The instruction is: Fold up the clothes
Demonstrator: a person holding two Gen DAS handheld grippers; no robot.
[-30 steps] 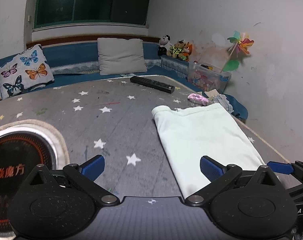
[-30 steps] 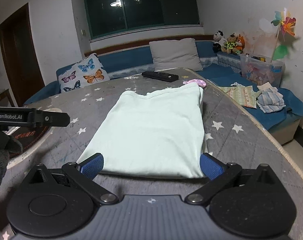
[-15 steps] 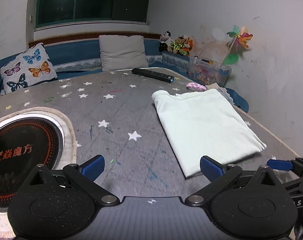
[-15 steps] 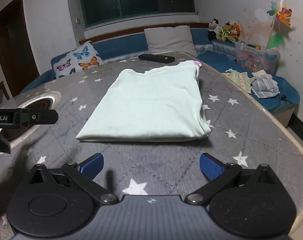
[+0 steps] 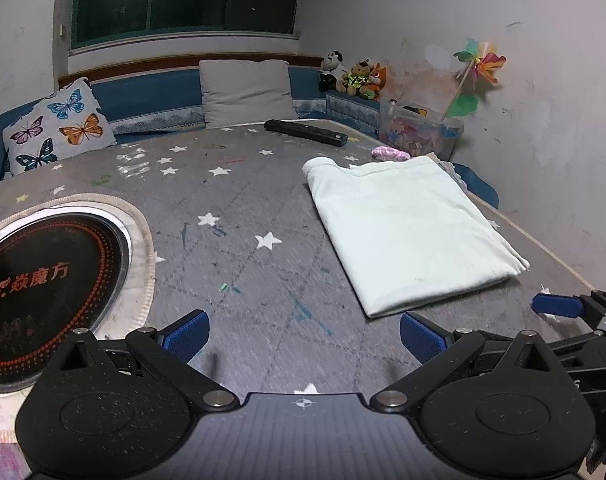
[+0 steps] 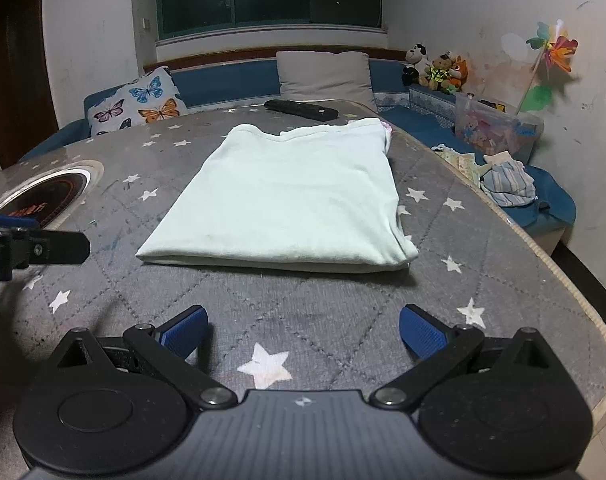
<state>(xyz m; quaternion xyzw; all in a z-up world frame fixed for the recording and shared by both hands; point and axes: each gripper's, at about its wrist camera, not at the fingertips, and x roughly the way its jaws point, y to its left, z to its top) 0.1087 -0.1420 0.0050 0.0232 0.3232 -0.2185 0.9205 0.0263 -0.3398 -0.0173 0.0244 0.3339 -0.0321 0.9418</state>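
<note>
A pale mint garment (image 5: 407,224) (image 6: 287,200) lies folded into a flat rectangle on the grey star-patterned table cover (image 5: 243,240) (image 6: 303,304). My left gripper (image 5: 303,336) is open and empty, hovering near the table's front, left of the garment's near edge. Also open and empty, my right gripper (image 6: 301,332) sits back from the garment's near fold, with bare cover between. One of the right gripper's blue fingertips (image 5: 557,305) shows at the right edge of the left wrist view. A black part of the left gripper enters the right wrist view from the left.
A round inset cooktop (image 5: 43,280) sits at the table's left. A black remote (image 5: 305,132) and a small pink item (image 5: 391,154) lie at the far side. Pillows line the blue bench (image 6: 223,80); loose clothes (image 6: 503,180) and a toy box (image 6: 495,128) sit right.
Both grippers have pulled back and up from the garment's near edge. The folded garment lies free on the table, with a widening gap in front of it.
</note>
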